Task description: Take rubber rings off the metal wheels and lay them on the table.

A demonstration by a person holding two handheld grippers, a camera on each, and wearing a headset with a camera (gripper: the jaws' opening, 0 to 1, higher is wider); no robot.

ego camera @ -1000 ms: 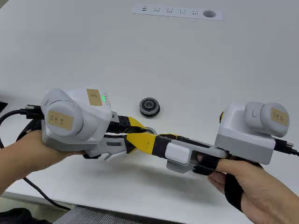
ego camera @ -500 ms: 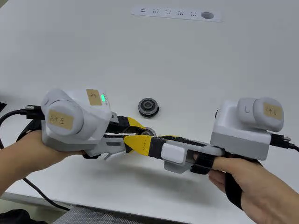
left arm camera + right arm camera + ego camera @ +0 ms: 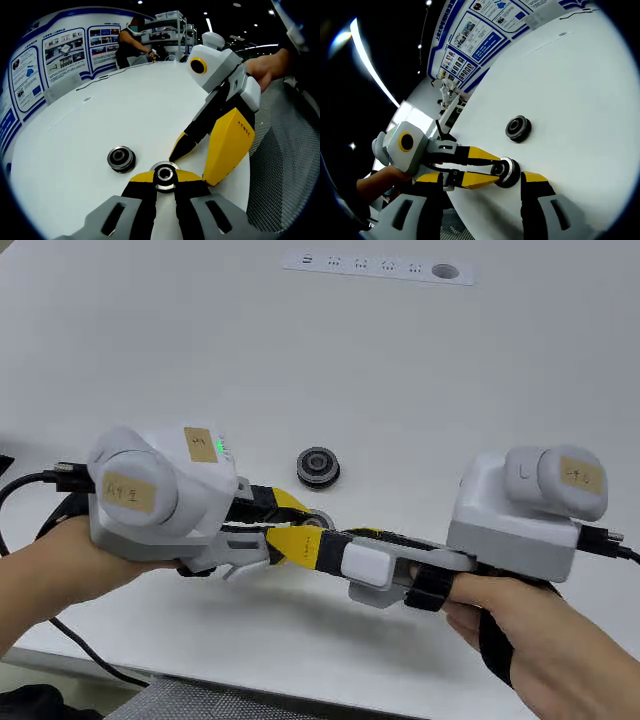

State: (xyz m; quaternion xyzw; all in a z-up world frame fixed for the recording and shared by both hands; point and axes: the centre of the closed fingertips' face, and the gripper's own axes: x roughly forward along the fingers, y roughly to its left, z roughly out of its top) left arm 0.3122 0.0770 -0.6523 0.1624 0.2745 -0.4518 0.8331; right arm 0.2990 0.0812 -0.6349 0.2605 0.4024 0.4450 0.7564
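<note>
Wheel (image 3: 165,174) clamped in left claw (image 3: 165,184), just above worktop (image 3: 400,370). Right claw (image 3: 480,181) apart, straddling it. Pinch rubber ring only, peel off slowly w/ left held steady. 2nd wheel (image 3: 318,466) nearby.

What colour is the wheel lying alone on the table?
The wheel is black, grey hub; best in left gripper view.

Left hand (image 3: 70,560) grips left gripper (image 3: 290,512) from the left, low over bench, forearm bare. Its jaws closed on metal wheel (image 3: 165,176). Right hand (image 3: 530,630), in black fingerless glove, holds right gripper (image 3: 300,540) pointing leftward. Its jaws parted, straddling the left gripper's tips. Both grippers nose to nose, jaws overlapping.
</note>
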